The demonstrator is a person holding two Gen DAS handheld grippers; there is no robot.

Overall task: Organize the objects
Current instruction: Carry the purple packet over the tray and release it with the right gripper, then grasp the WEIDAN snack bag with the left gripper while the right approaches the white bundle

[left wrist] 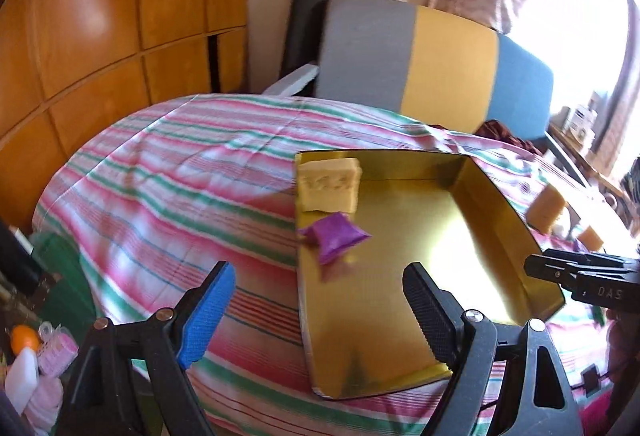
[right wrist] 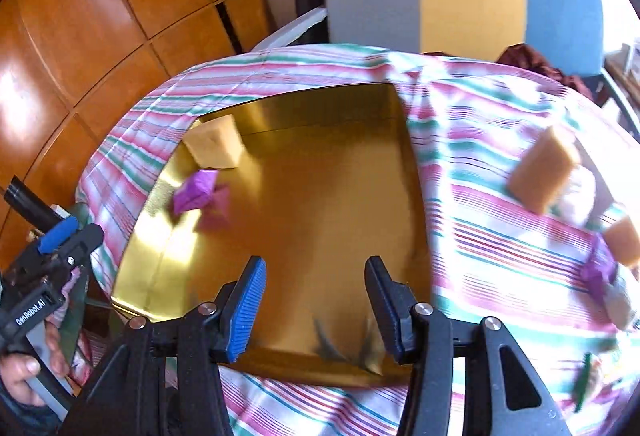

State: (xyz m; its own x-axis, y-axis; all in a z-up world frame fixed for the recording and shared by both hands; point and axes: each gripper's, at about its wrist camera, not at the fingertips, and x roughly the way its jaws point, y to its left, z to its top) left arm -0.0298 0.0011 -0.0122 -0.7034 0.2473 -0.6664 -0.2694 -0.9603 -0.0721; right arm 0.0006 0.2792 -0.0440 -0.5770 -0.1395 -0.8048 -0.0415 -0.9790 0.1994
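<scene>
- Both views are blurred; the embossing on the pale block in the tray cannot be read.
- In the right wrist view, the things at the right edge of the striped cloth are smeared: a purple packet, a white lump below it and a green scrap near the frame edge are hard to make out.
- The tray's near corner is cut off by the right claw in that view, and its near edge by the left claw in the left wrist view.
- The tray is seen as a shallow gold tin with upright walls, resting on the cloth-covered counter.
- The pale block is set in the tray's far left corner; a purple wrapped packet lies just beside it, nearer the claws.
- Two orange-brown blocks are left on the cloth well to the right of the tray.
- The left claw is held wide apart above the tray's left edge, with nothing gripped.
- The right claw is likewise spread over the tray's near end, with nothing between its fingers.
- A grey, yellow and blue chair back is seen beyond the tray.
</scene>
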